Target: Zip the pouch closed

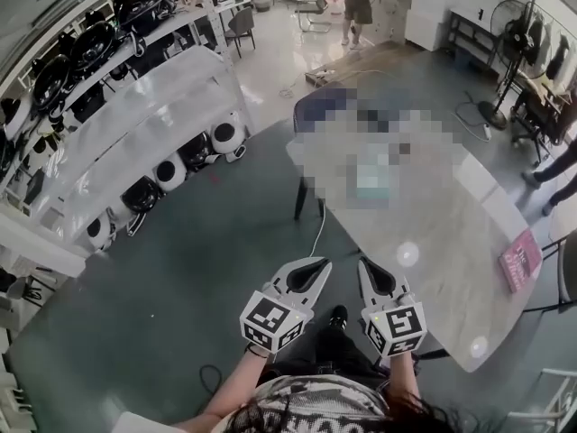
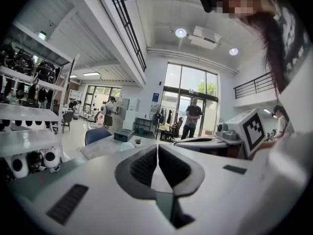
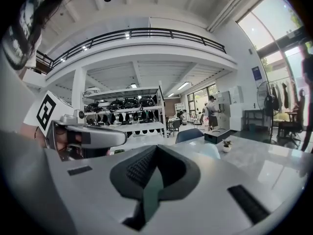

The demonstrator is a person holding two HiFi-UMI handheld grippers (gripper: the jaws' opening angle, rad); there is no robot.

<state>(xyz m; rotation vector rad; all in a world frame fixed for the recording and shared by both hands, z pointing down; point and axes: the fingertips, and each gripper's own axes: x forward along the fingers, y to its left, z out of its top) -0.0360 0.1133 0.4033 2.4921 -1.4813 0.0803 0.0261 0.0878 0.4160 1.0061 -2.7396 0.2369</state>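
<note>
The only containers I can see are small ones on the marble table (image 1: 433, 269). A dark box (image 2: 123, 135) stands near its far end with its top shut, so what it holds cannot be seen. Beside the box is a little pot (image 3: 226, 146) with a small green plant in it. At the side of the room a long white shelf (image 1: 153, 106) carries black rounded things on its upper boards and white round devices (image 1: 225, 138) below.

The left gripper (image 2: 157, 147) has its jaws pressed together with nothing between them. The right gripper (image 3: 156, 148) is the same, jaws together and empty. Both are held side by side over the dark floor, just before the near edge of the table.

I cannot find the pouch with certainty. The right gripper view shows a pale blue shape (image 3: 208, 151) on the table, near the pot, but I cannot tell if this is the pouch.

Only the head view shows the pink book (image 1: 520, 258) at the right edge of the table, but there the far part of the table is blurred, so box and pot are lost. Only the left gripper view shows a standing person (image 2: 192, 116) near the glass doors.
</note>
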